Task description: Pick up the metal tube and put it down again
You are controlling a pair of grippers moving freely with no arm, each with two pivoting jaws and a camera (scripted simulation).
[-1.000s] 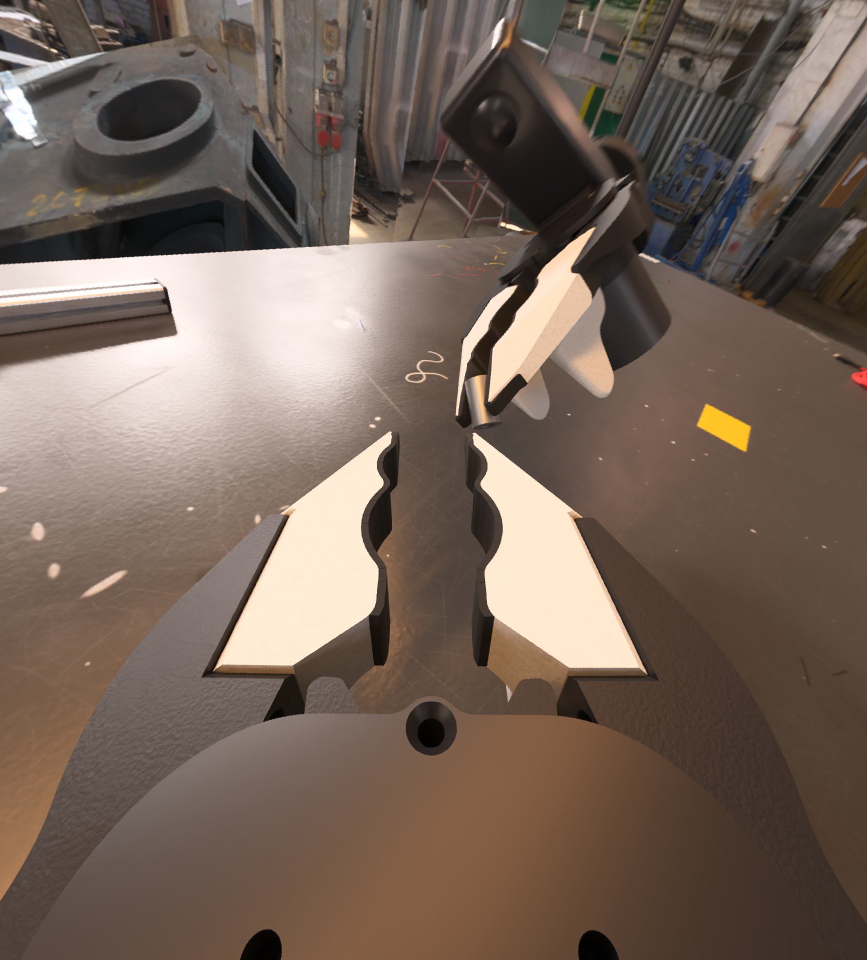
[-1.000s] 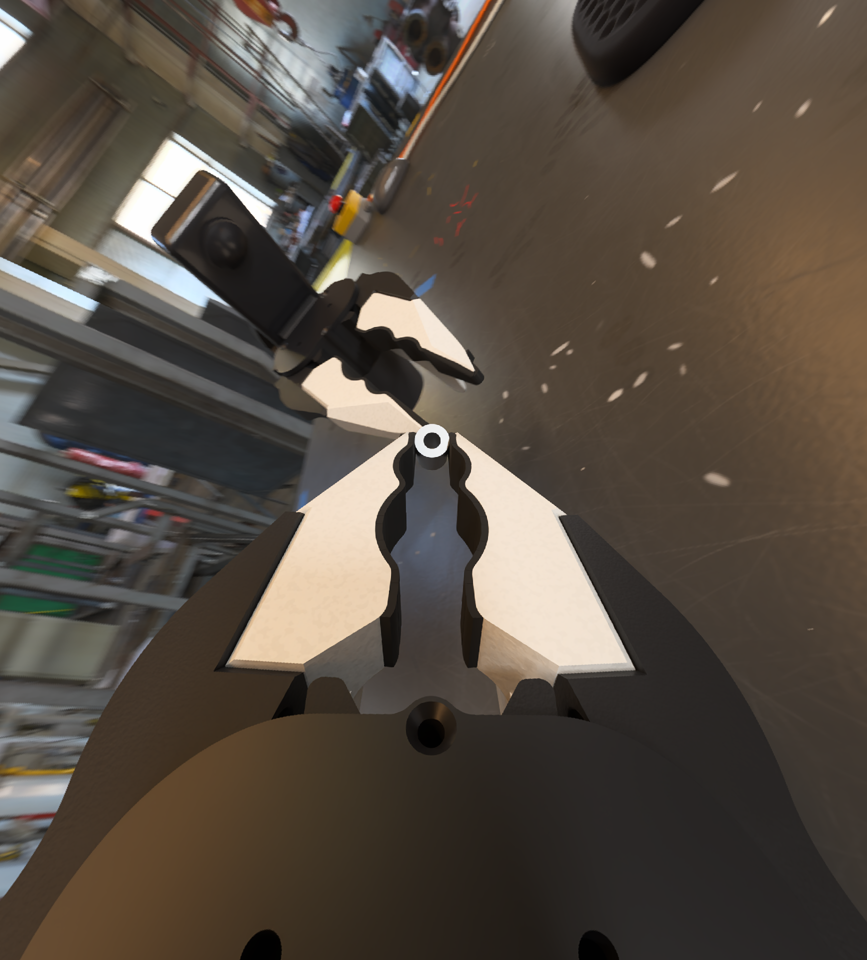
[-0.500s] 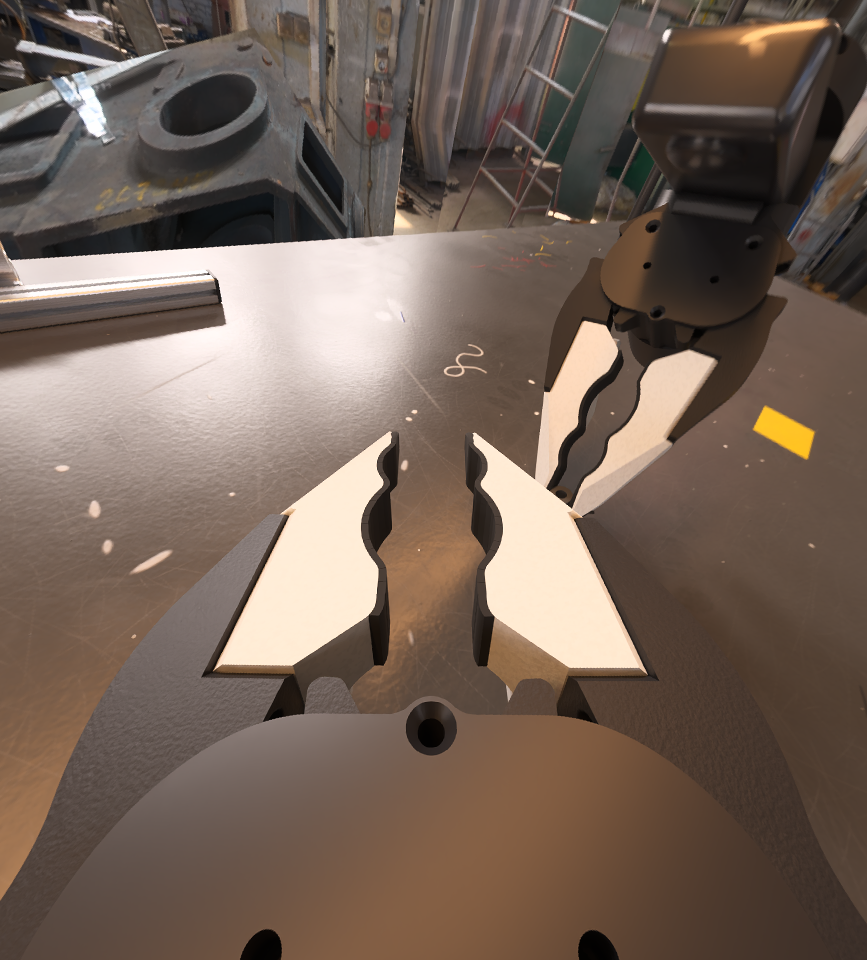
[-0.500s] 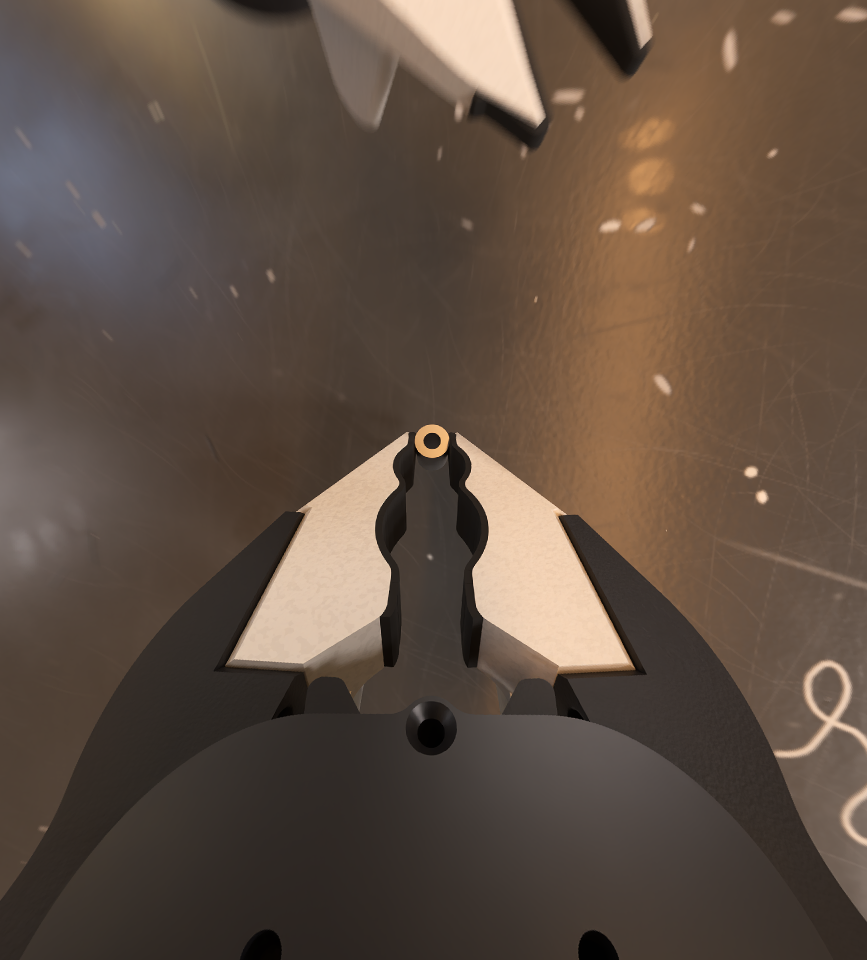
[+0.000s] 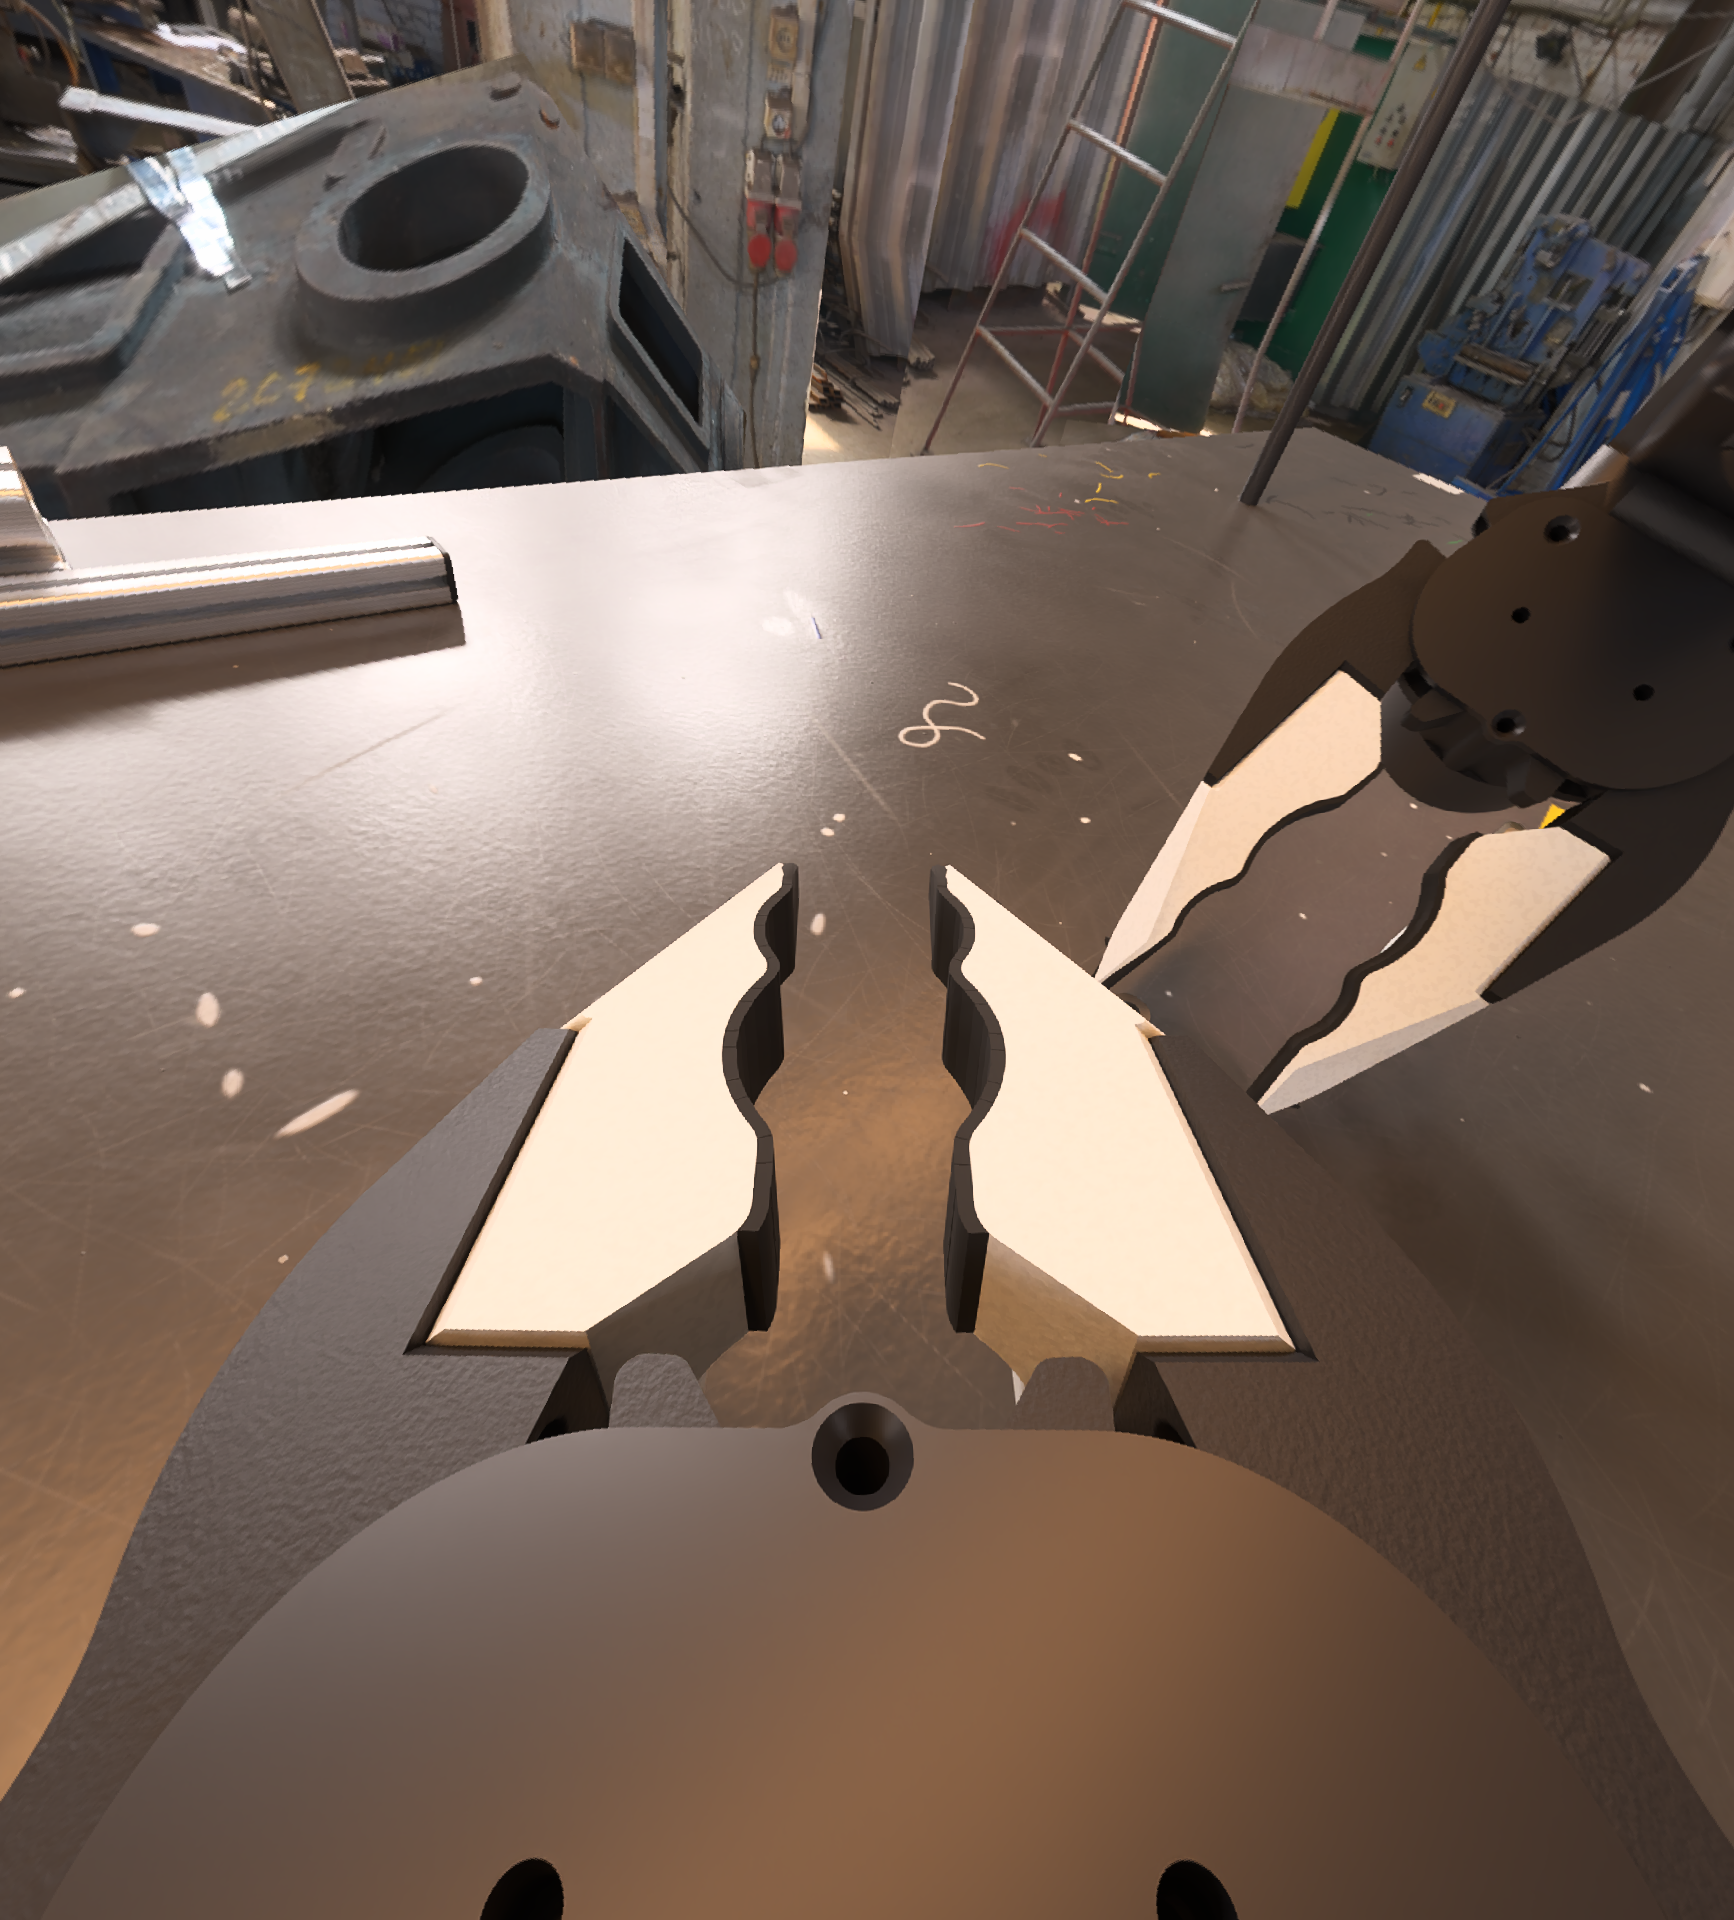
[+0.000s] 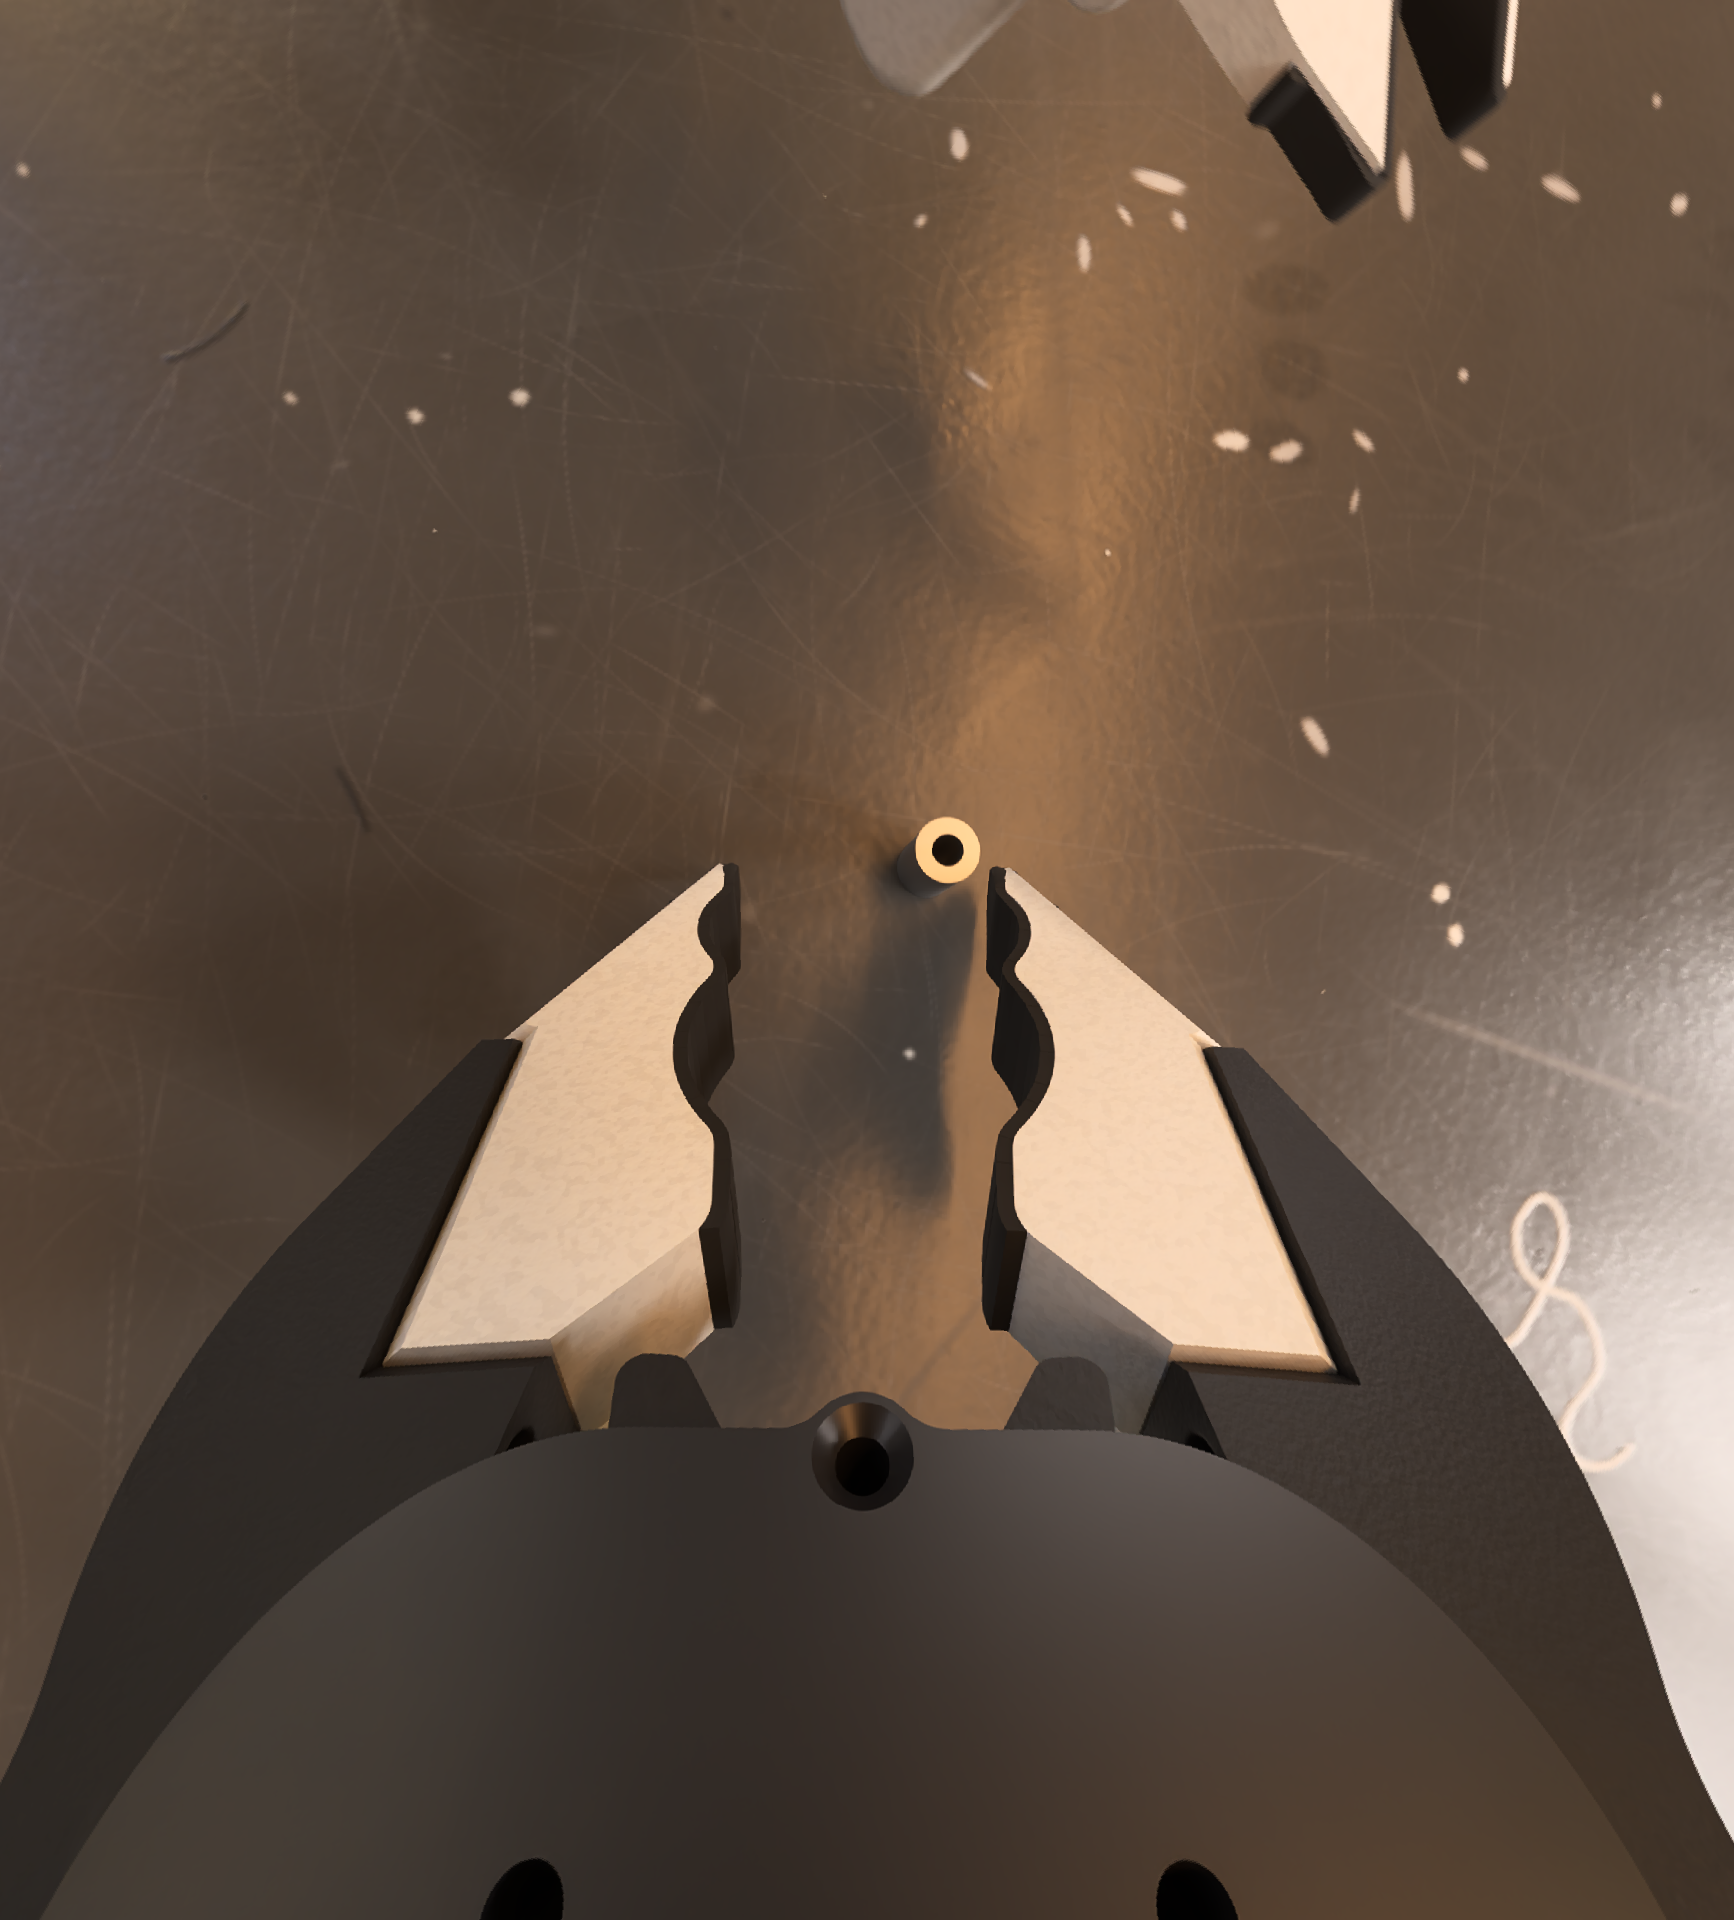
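Note:
In the right wrist view, the small metal tube (image 6: 938, 864) stands on end on the dark metal table (image 6: 427, 623), its open end facing the camera. My right gripper (image 6: 861, 875) points down at the table and is open. The tube is just beyond its fingertips, nearer the right fingertip (image 6: 998, 894), and touches neither. My left gripper (image 5: 865, 883) is open and empty, low over the table. The right gripper also shows in the left wrist view (image 5: 1195, 1049), close beside my left gripper's right finger, which hides the tube there. The left gripper's fingertips (image 6: 1330, 114) show at the top of the right wrist view.
Aluminium profiles (image 5: 177, 597) lie at the table's far left. A chalk squiggle (image 5: 936, 717) marks the middle of the table and also shows in the right wrist view (image 6: 1559, 1340). A thin dark rod (image 5: 1299, 395) rises at the far right. A heavy casting (image 5: 375, 312) stands beyond the far edge.
My right gripper turned to point down at the table, then opened and let go of the tube, which now stands free. My left gripper stayed open.

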